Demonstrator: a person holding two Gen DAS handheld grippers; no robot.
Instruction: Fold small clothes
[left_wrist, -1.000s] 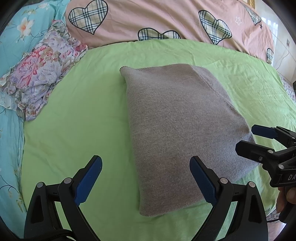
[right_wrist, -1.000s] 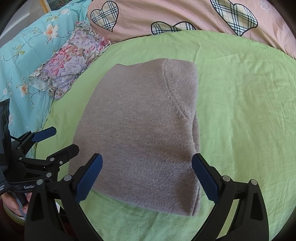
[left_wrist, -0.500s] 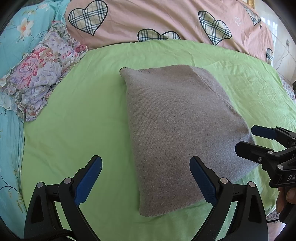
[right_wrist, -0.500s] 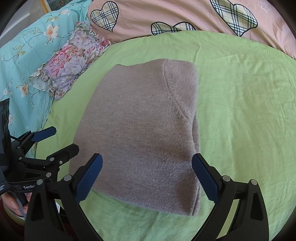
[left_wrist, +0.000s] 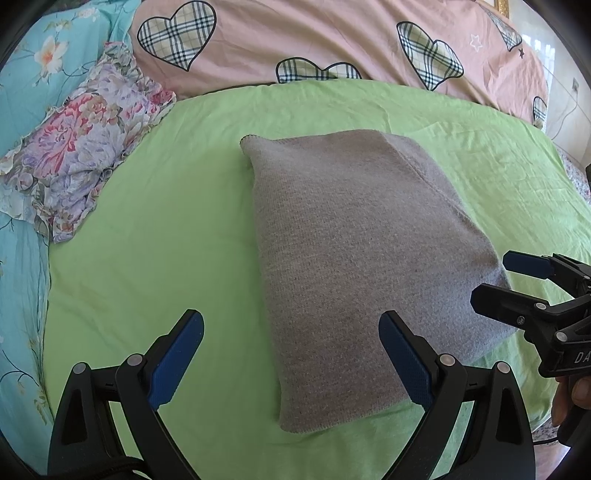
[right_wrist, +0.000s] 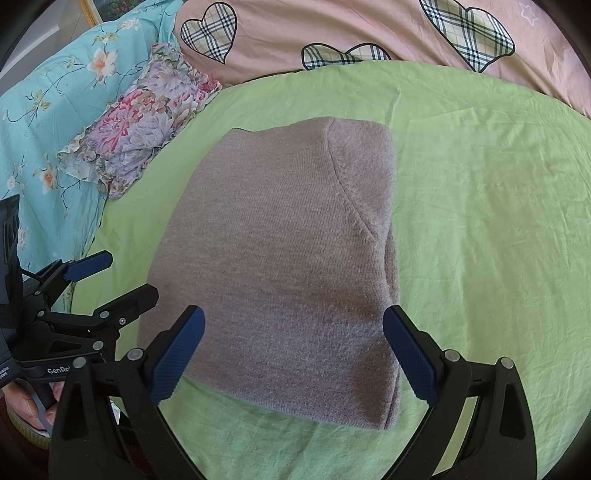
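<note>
A grey knitted garment (left_wrist: 362, 266) lies folded into a compact rectangle on the green sheet (left_wrist: 155, 236); it also shows in the right wrist view (right_wrist: 288, 266). My left gripper (left_wrist: 291, 354) is open and empty, hovering over the garment's near left corner. My right gripper (right_wrist: 291, 350) is open and empty over the garment's near edge. The right gripper shows at the right edge of the left wrist view (left_wrist: 517, 280). The left gripper shows at the left edge of the right wrist view (right_wrist: 110, 277). Neither gripper touches the cloth.
A floral cloth (left_wrist: 81, 147) lies bunched at the far left on the turquoise flowered bedding (left_wrist: 22, 59). A pink quilt with plaid hearts (left_wrist: 332, 37) runs along the back. The green sheet (right_wrist: 498, 221) is bare right of the garment.
</note>
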